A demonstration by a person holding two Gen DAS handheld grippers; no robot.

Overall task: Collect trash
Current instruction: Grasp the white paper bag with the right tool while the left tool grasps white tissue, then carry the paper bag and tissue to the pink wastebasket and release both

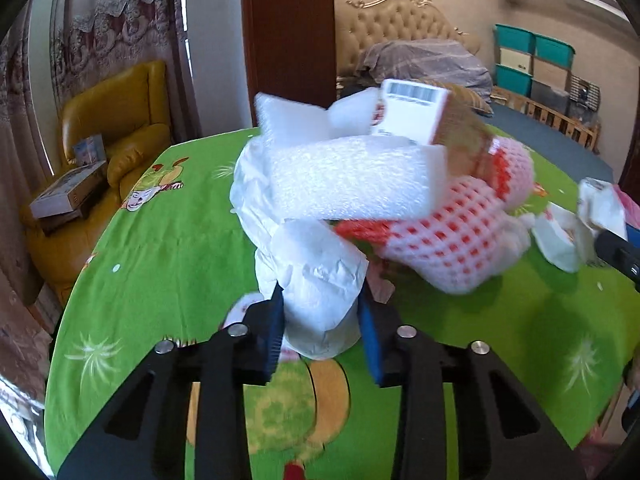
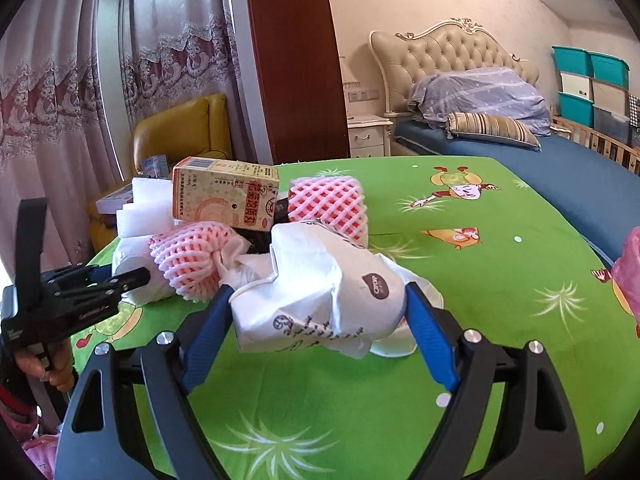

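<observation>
Trash point(image 2: 256, 240) lies heaped on the green cartoon-print bench point(image 2: 460, 280), toward 10 o'clock in the right wrist view: white foam blocks point(image 2: 140, 208), two pink foam fruit nets point(image 2: 192, 260), a tan carton point(image 2: 226, 196) tilted on top, and crumpled white paper. Left gripper point(image 1: 322, 320) has its blue fingers point(image 1: 276, 328) clenched on a crumpled white paper wad point(image 1: 320, 280) at the near edge of the heap, around 6 o'clock from the foam block point(image 1: 352, 184) and the barcoded carton point(image 1: 412, 114). Right gripper point(image 2: 316, 312) grasps a white printed paper bag point(image 2: 316, 300) between widely spread fingers point(image 2: 428, 344), both pads touching the bag's sides. At 9 o'clock in the right wrist view the left gripper shows side-on, held by a hand point(image 2: 52, 364). Behind the bench stand a yellow armchair point(image 2: 180, 132) and a bed point(image 2: 560, 168)
</observation>
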